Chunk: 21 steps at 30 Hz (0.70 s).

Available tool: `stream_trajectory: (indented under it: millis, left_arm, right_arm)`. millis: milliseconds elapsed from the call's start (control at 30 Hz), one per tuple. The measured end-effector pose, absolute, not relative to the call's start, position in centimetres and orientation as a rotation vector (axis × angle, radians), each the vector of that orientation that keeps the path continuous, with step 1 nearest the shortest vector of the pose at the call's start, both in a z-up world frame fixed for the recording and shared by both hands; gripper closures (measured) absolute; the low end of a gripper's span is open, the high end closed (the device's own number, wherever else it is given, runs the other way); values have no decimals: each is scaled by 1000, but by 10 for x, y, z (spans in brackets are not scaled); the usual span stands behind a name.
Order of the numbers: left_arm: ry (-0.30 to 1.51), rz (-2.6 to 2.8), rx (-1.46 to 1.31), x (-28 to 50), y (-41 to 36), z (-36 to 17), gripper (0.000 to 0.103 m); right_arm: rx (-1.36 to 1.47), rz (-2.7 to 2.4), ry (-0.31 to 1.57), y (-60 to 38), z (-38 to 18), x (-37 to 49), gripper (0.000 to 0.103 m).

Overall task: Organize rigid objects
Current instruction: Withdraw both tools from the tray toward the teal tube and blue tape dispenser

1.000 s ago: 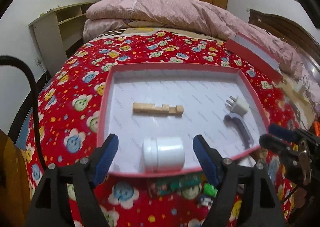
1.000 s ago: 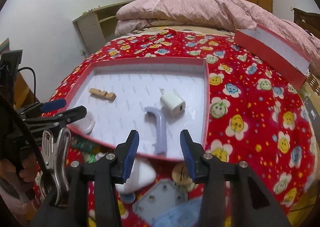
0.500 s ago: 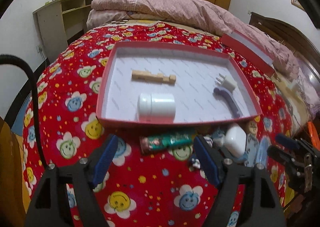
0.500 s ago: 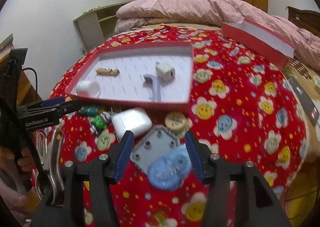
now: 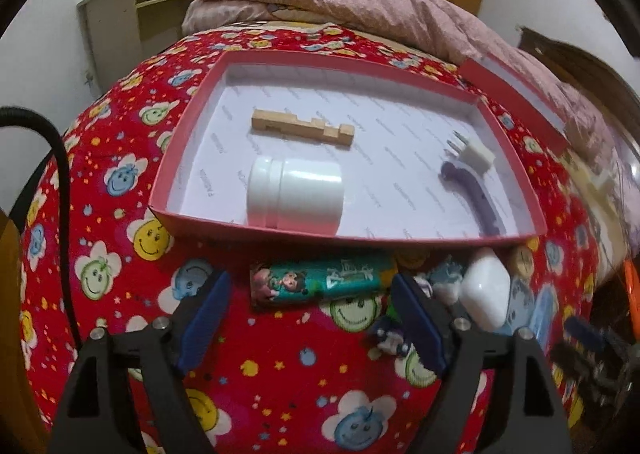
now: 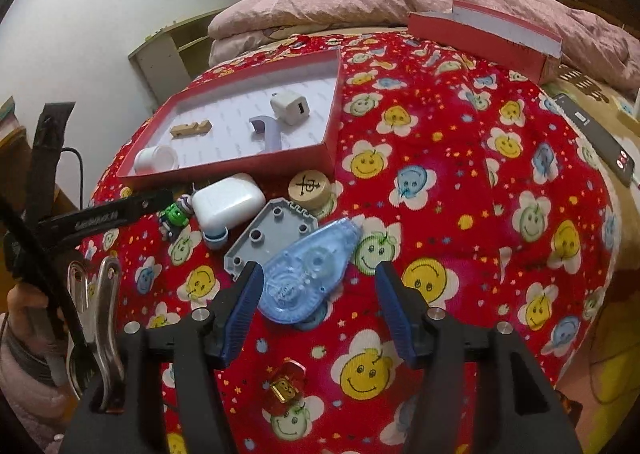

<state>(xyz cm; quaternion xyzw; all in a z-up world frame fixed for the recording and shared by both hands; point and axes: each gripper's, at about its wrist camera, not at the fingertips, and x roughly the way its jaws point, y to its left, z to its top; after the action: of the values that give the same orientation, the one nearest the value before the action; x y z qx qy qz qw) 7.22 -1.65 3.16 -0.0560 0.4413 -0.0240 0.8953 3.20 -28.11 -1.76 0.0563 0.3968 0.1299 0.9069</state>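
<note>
A red box tray (image 5: 352, 235) (image 6: 224, 168) on the bed holds a white jar (image 5: 295, 196), a wooden block (image 5: 302, 127), a white plug (image 5: 476, 153) and a purple hook (image 5: 478, 196). In front of it lie a teal tube (image 5: 320, 281), a white case (image 6: 227, 200), a wooden disc (image 6: 309, 187), a grey plate (image 6: 269, 235), a blue tape dispenser (image 6: 306, 271) and a green toy (image 6: 175, 215). My left gripper (image 5: 308, 318) is open and empty, just short of the tube. My right gripper (image 6: 320, 308) is open and empty, around the near end of the dispenser.
A red box lid (image 6: 486, 36) lies at the back right near the pink duvet (image 6: 360, 0). A small red and gold item (image 6: 285, 386) lies close below the right gripper. A black remote (image 6: 592, 136) lies at the right edge of the bed.
Both grippers have pulled back from the tray toward the near edge of the bed. The loose items in front of the tray came into view. Both stayed open.
</note>
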Motion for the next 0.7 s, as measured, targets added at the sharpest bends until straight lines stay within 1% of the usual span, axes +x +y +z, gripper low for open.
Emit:
stream_trajectory:
  millis: [100,367,700]
  left_arm:
    - [918,-29,-146,76,-15,29,15]
    - [867,27,-150,76,-22,25,8]
    - [867,61,-134,63,-17,21,8]
  right_arm:
    - [122,279,822,-280,-22,31,44]
    - [139,284,825,-278,-28,34,43]
    - [121,315,809,-268,-33,37,43]
